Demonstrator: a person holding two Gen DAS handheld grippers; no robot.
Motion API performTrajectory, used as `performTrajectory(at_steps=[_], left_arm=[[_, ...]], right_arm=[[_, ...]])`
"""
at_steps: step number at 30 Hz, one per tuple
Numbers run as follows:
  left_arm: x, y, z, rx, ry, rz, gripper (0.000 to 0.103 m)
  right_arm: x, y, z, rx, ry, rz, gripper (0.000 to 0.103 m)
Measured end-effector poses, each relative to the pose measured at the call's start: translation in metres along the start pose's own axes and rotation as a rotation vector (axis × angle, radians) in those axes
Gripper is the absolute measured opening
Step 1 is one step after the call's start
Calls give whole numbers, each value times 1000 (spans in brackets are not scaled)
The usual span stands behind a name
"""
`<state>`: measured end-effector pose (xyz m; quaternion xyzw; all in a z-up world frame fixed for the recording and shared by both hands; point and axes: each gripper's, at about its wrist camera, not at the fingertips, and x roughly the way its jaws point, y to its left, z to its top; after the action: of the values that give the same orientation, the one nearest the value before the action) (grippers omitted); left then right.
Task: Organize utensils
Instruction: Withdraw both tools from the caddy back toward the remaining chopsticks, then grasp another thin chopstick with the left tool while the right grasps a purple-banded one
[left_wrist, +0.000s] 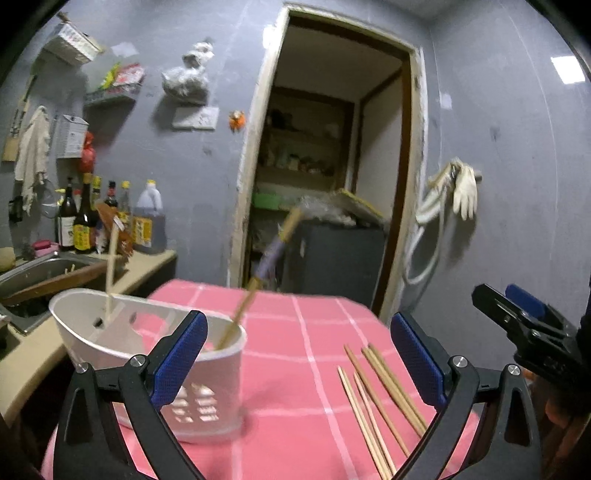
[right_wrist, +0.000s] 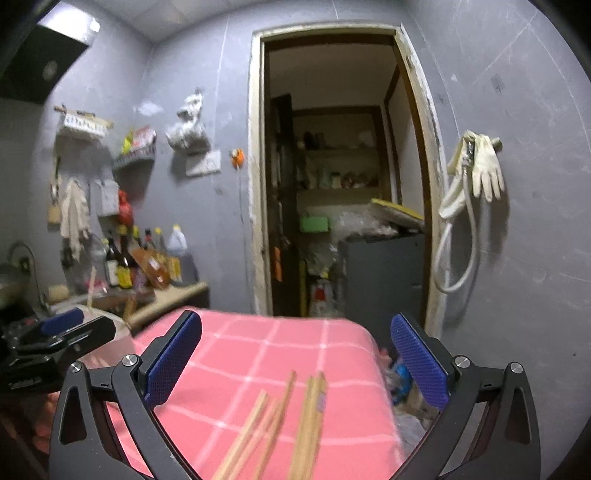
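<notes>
A: Left wrist view first. The left tool (left_wrist: 299, 350) is spread wide, nothing between its pads. The holder (left_wrist: 155, 354) stands just ahead of its left finger on the pink tabletop (left_wrist: 295, 369), with one chopstick (left_wrist: 240, 317) leaning in it and a pale stick (left_wrist: 110, 273) upright at its far side.

B: And the risk there?

A: The holder looks light and tall. I'd guess a bump from that left finger, or a stick dropped against the rim, could tip it. The leaning chopstick is blurred, so I can't tell if it has settled.

B: The rest of the sticks?

A: The loose chopsticks (left_wrist: 380, 402) lie fanned just inside the right finger. The right tool (left_wrist: 517, 317) shows at the frame's right edge.

B: Right wrist view?

A: The right tool (right_wrist: 295, 358) is spread too, empty. The loose chopsticks (right_wrist: 291, 421) lie below and between its fingers, crossing slightly. The left tool (right_wrist: 62, 328) sits off to its left.

B: So?

A: Pinching one out of an overlapping fan may drag its neighbours; near the tabletop (right_wrist: 258, 354) edge they could roll off.
</notes>
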<state>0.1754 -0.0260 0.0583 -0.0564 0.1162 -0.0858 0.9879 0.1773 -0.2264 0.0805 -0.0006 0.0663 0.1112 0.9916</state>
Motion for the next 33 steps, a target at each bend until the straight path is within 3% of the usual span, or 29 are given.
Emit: performTrajectory(at_steps=[13,17,20,27,33], left_arm=[[61,-23,-44,31,287,-28,97],[81,-26,-49,15,367,-36,96],[93,-29,-51,12,407,-42,89],[130,-31,-62,9,537,-68,62],[149,-28,-68,0,619,-96,53]], right_arm=[[34,-26,-43,41,227,-31,102],[47,-31,-51,57,308,-29,92],[55,-35,-56,72,366,-30,81],[78,-39,-68,77,501,-6,53],[95,-43,-76,74,593,1,44]])
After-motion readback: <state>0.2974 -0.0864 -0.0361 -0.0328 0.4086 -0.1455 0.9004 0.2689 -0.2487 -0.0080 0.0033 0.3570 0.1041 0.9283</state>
